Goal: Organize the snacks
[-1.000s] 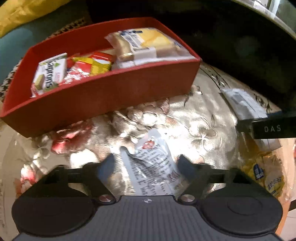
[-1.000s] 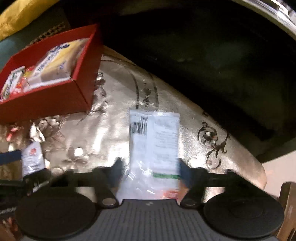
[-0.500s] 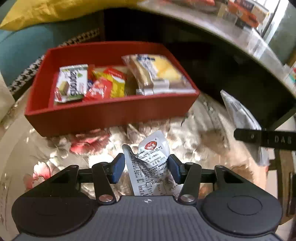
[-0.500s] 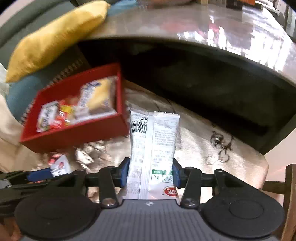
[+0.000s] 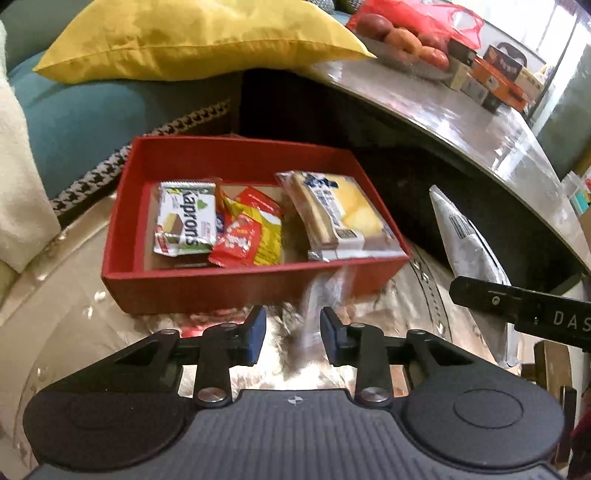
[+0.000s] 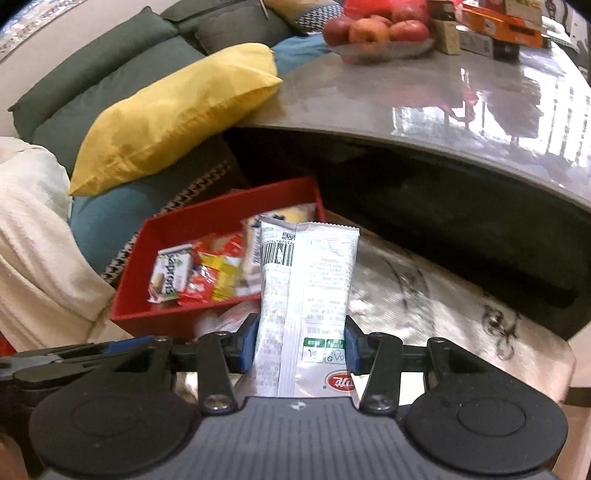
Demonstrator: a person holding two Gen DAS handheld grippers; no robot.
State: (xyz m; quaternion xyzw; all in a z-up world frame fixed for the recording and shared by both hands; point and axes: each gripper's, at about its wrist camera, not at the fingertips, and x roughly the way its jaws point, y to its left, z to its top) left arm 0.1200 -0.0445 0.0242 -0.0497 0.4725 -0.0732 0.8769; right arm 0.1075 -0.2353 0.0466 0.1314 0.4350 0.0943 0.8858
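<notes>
A red box (image 5: 207,284) on the shiny floral table holds a green-and-white wafer pack (image 5: 186,223), red and yellow packets (image 5: 251,232) and a yellow cake pack (image 5: 340,214). My left gripper (image 5: 291,332) is open in front of the box; a small white packet (image 5: 325,295) shows blurred beyond its fingertips, free of them. My right gripper (image 6: 299,347) is shut on a long white snack packet (image 6: 306,291), held above the table to the right of the box (image 6: 159,314). That packet also shows in the left wrist view (image 5: 465,243).
A yellow pillow (image 5: 184,37) and teal cushion (image 5: 85,122) lie behind the box. A higher grey tabletop (image 6: 461,99) carries a bowl of apples (image 6: 376,33) and cartons. A cream cloth (image 6: 33,251) hangs at the left.
My left gripper opened and let go of the small white packet, which is dropping in front of the box. Both grippers rose; the right one lifted the long packet off the table.
</notes>
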